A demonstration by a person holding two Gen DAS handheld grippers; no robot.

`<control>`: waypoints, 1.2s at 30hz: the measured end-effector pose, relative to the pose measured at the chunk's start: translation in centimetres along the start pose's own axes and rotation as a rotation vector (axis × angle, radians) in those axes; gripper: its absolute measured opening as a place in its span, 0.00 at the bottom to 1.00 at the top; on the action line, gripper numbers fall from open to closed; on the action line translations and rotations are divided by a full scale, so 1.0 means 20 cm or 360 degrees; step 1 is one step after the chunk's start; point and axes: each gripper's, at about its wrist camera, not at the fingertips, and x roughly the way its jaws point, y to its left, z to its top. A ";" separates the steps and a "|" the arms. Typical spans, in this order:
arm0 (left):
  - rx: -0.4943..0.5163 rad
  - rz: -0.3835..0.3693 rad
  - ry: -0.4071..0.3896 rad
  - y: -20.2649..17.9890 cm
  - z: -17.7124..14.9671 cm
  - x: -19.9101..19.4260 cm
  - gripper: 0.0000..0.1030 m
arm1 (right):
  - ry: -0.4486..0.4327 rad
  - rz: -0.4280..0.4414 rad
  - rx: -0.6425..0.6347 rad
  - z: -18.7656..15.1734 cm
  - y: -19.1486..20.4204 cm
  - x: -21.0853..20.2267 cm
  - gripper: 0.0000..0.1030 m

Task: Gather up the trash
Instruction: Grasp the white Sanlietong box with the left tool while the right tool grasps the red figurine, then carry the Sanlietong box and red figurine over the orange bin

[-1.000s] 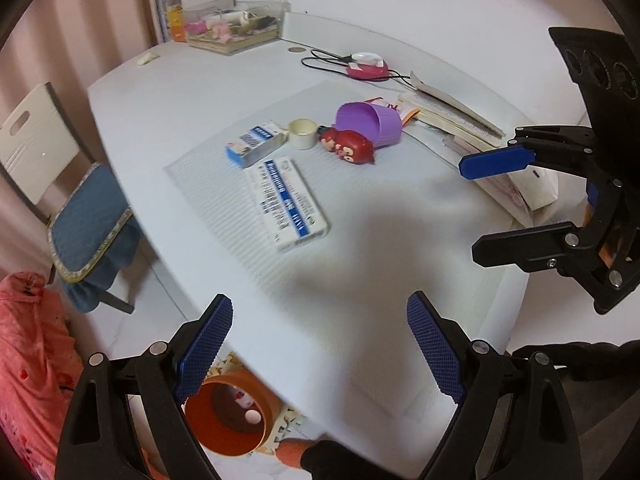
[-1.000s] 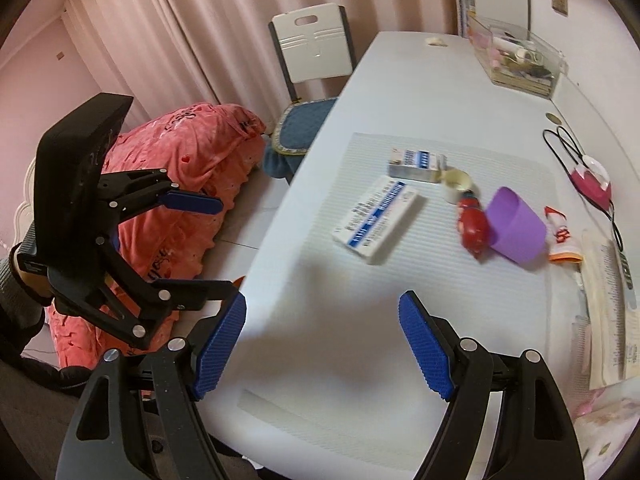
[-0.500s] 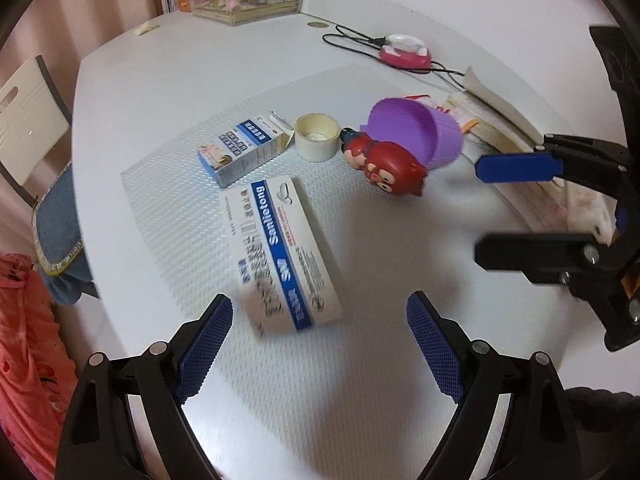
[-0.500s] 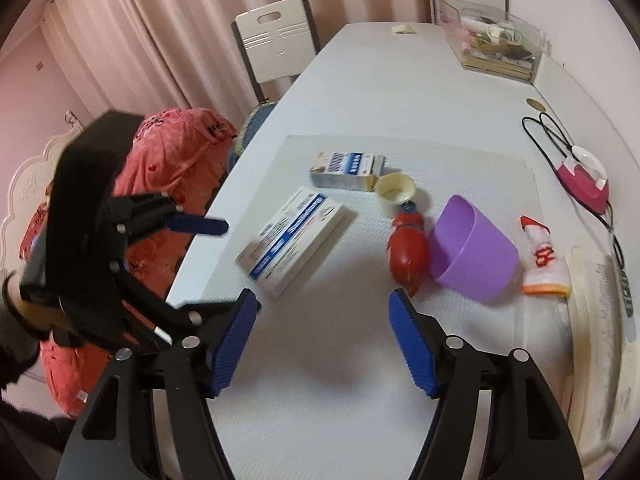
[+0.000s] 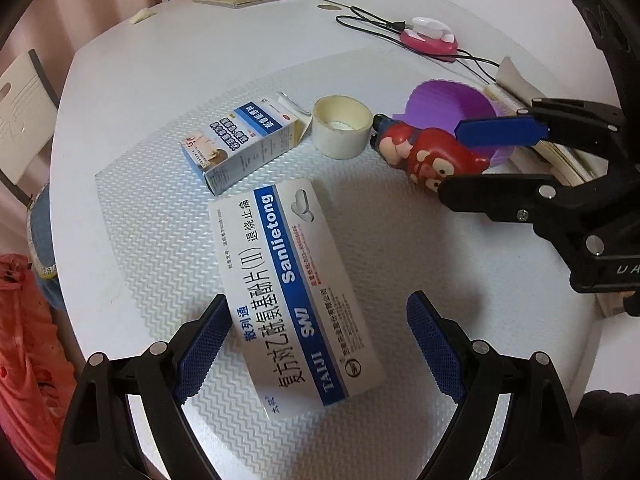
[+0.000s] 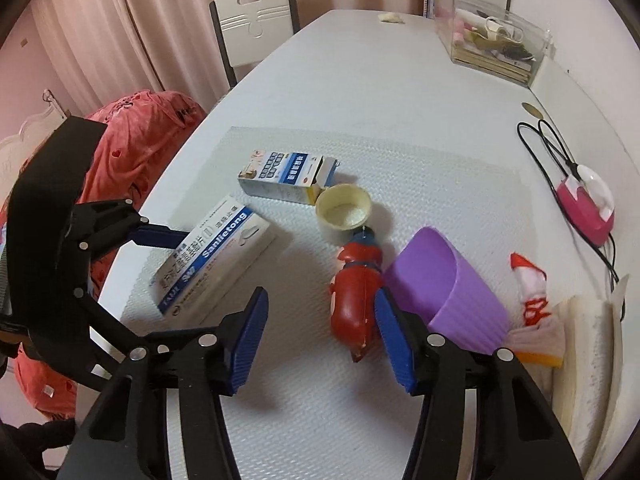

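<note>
A long white-and-blue medicine box [image 5: 292, 284] [image 6: 212, 252] lies flat on a textured white mat [image 5: 160, 216]. My left gripper [image 5: 316, 344] is open, its jaws on either side of the box's near end, apart from it. A smaller open blue-and-white box [image 5: 244, 140] [image 6: 284, 176], a roll of tape [image 5: 340, 126] [image 6: 344, 210], a red toy figure [image 5: 428, 156] [image 6: 356, 296] and a tipped purple cup [image 5: 452, 104] [image 6: 444, 292] lie beyond. My right gripper [image 6: 322, 340] is open, the toy just inside its right jaw.
A pink device with a black cable [image 5: 430, 36] [image 6: 586, 204], papers and a red-and-white wrapper [image 6: 530, 284] lie at the right edge. A clear box of clutter [image 6: 494, 40] stands at the far end. A white chair [image 6: 256, 28] and pink bedding [image 6: 140, 140] are off the table's left side.
Both grippers have moved forward and down toward the table. My left now straddles the long medicine box's near end; my right has closed in on the red toy. Both stay open.
</note>
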 end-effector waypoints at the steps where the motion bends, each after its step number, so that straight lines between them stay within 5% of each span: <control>1: 0.0003 0.0001 -0.0001 0.00 0.00 0.00 0.85 | 0.0000 -0.0021 -0.0018 0.01 0.00 0.00 0.54; 11: 0.0010 0.0008 0.0002 0.02 0.01 0.00 0.85 | 0.0037 -0.0279 -0.0262 0.06 -0.01 0.09 0.55; 13: 0.0013 0.0007 0.0001 0.01 0.02 0.01 0.85 | 0.0066 -0.0420 -0.0415 0.05 0.02 0.12 0.55; 15: 0.0016 0.0002 -0.0002 0.01 0.03 0.02 0.85 | 0.0062 -0.0516 -0.0502 0.04 0.02 0.14 0.45; 17: 0.0012 -0.0009 -0.0011 0.02 0.03 0.02 0.85 | 0.0041 -0.0489 -0.0470 0.04 -0.01 0.12 0.43; 21: 0.0038 0.0061 -0.0024 0.05 0.03 0.00 0.65 | 0.0033 -0.0390 -0.0401 0.05 -0.03 0.11 0.38; 24: -0.0006 -0.0023 -0.0025 0.09 0.03 -0.01 0.64 | 0.0024 -0.0309 -0.0345 0.05 -0.03 0.09 0.37; 36: 0.0145 -0.0045 0.0003 0.02 -0.04 -0.11 0.64 | 0.0009 -0.0013 -0.0226 -0.04 0.08 -0.10 0.37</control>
